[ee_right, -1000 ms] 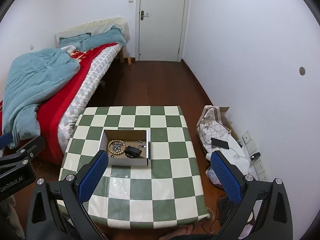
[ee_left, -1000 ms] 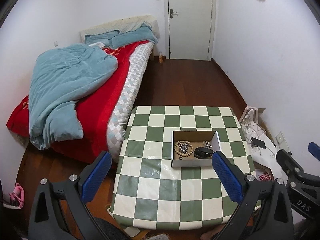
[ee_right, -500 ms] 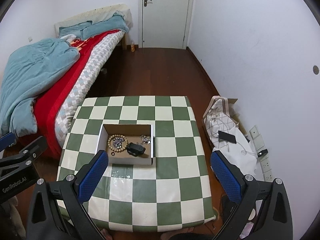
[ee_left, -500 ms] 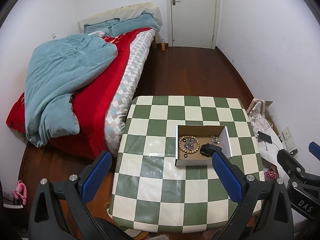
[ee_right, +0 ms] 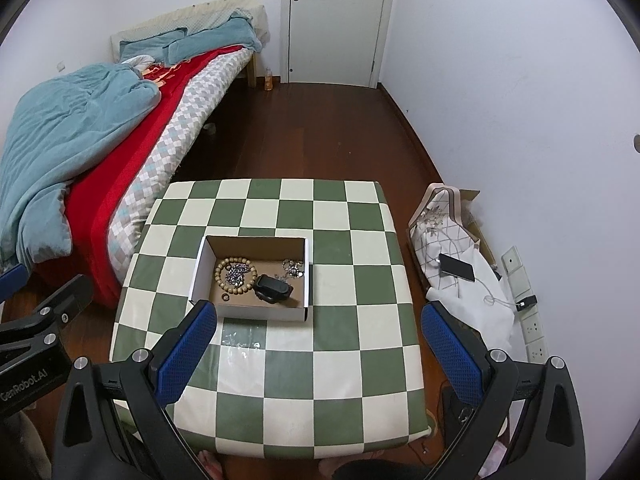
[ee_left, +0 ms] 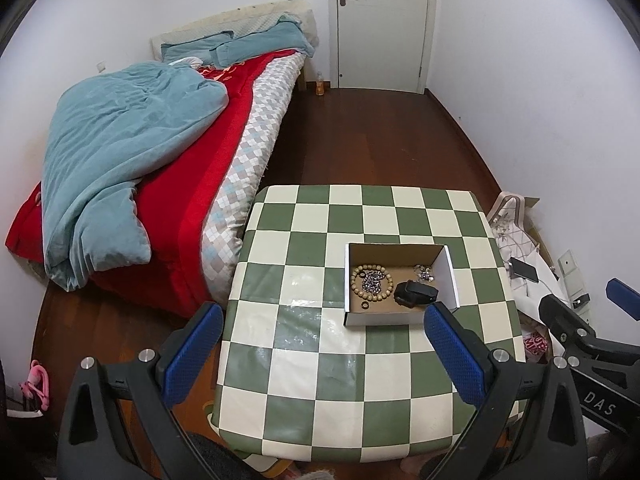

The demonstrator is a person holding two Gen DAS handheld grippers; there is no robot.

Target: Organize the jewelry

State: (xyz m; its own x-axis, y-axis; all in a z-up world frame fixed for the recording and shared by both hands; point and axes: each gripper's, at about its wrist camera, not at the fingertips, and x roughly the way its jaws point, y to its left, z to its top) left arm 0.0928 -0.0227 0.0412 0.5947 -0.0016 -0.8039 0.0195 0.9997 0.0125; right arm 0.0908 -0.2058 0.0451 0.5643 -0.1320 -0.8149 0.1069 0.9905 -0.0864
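A shallow cardboard box (ee_left: 448, 270) (ee_right: 200, 268) sits on the green-and-white checkered table (ee_left: 304, 360) (ee_right: 352, 360). Inside lie a wooden bead bracelet (ee_left: 370, 283) (ee_right: 236, 274) ringed around a silvery chain, a black watch (ee_left: 415, 293) (ee_right: 274, 289), a small dark ring (ee_left: 363, 305) (ee_right: 225, 298) and a silvery piece (ee_left: 424, 273) (ee_right: 293, 269). My left gripper (ee_left: 323, 354) is open, high above the table's near half. My right gripper (ee_right: 319, 354) is open too, equally high, with nothing between its blue pads.
A bed (ee_left: 224, 152) with a red cover and a blue quilt (ee_left: 120, 168) runs along the left. To the table's right, a patterned bag (ee_right: 440, 224), a phone (ee_right: 456, 267) on white cloth and wall sockets (ee_right: 532, 328). A closed door (ee_right: 336, 20) stands at the far end.
Both views have tilted downward over the second, so the table and box sit lower and nearer the frame centre. Both grippers stay open; the box contents have not moved.
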